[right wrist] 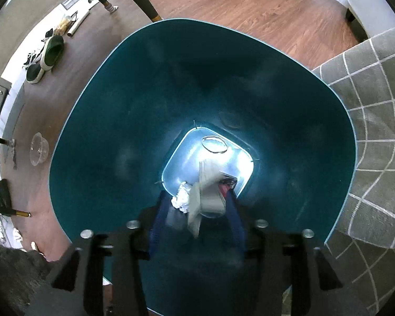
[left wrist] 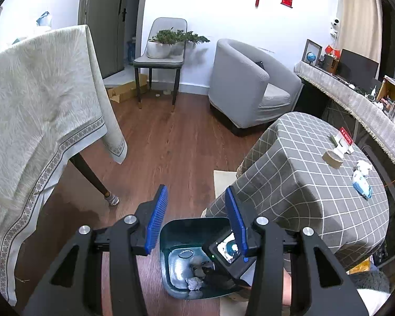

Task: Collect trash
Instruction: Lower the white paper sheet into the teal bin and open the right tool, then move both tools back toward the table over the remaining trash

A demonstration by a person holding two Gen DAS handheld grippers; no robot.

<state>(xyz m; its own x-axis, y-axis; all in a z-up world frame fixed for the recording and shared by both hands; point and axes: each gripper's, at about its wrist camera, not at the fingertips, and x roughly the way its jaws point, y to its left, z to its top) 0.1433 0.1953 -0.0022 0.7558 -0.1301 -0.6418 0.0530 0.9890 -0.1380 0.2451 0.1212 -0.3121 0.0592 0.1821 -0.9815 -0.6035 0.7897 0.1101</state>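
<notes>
Two grippers in view. My left gripper (left wrist: 196,221), blue pads spread wide and holding nothing, hangs above the teal plastic waste bin (left wrist: 171,230) on the brown wood-plank floor (left wrist: 166,142). My right gripper (right wrist: 197,218) sits down inside that bin (right wrist: 118,121), fingers apart; a blurred grey paper piece (right wrist: 206,192) lies between them, and I cannot tell whether it is touched. Beside it, on the bin's pale bottom, lies a crumpled white tissue (right wrist: 181,197).

Right of the bin stands a table under a grey checked cloth (left wrist: 302,179), with a blue-white wipes packet (left wrist: 362,184) and a brown tape roll (left wrist: 332,158) on it. Left is a cream patterned tablecloth (left wrist: 34,110). Far side: grey tub armchair (left wrist: 250,87) and a grey chair bearing a potted green plant (left wrist: 168,42) against the white wall.
</notes>
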